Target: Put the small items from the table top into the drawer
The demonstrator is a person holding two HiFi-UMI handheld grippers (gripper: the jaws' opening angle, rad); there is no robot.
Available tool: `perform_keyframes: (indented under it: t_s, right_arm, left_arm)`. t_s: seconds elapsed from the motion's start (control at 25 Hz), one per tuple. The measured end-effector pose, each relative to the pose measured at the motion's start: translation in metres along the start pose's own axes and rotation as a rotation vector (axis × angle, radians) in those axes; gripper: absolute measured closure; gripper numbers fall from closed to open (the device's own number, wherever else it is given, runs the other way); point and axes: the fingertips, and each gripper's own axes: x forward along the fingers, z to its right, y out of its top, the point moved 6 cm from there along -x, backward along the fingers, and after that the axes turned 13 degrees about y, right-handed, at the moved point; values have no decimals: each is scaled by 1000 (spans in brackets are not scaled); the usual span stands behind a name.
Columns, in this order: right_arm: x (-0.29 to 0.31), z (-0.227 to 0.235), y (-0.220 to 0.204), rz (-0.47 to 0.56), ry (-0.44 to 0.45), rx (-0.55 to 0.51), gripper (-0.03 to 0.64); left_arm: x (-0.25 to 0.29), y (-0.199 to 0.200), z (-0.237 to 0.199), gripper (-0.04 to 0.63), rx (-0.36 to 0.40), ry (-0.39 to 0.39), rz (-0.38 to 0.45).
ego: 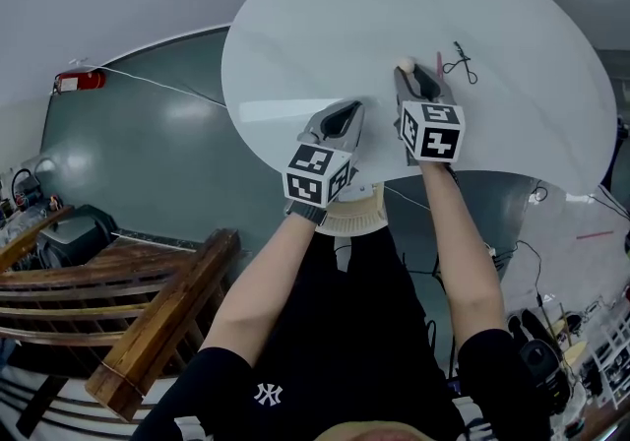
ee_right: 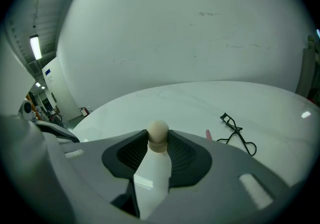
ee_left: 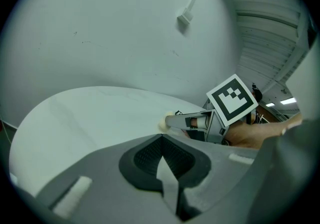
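Right gripper view: the right gripper [ee_right: 159, 139] clasps a small cream ball-tipped item [ee_right: 158, 130] above the round white table [ee_right: 150, 103]. A black wire eyelash curler [ee_right: 236, 132] and a slim pink stick [ee_right: 208, 134] lie on the tabletop, not yet stowed. The left gripper [ee_left: 161, 138] is closed and empty.

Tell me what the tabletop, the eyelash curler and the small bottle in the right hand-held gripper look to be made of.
Tabletop: white with faint grey veins and a soft sheen; polished stone or a laminate copy.
Eyelash curler: thin black frame, probably coated metal.
Small bottle in the right hand-held gripper: smooth white body, likely plastic; its matte beige ball tip may be sponge.
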Motion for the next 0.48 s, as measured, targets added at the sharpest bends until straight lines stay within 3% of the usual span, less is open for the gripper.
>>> perform_keyframes:
  t_s: [0.48]
  right_arm:
    - [-60,-58,-38,35,-8,46,471]
  left_arm:
    - [-44,-17,5,595,54,-62,16]
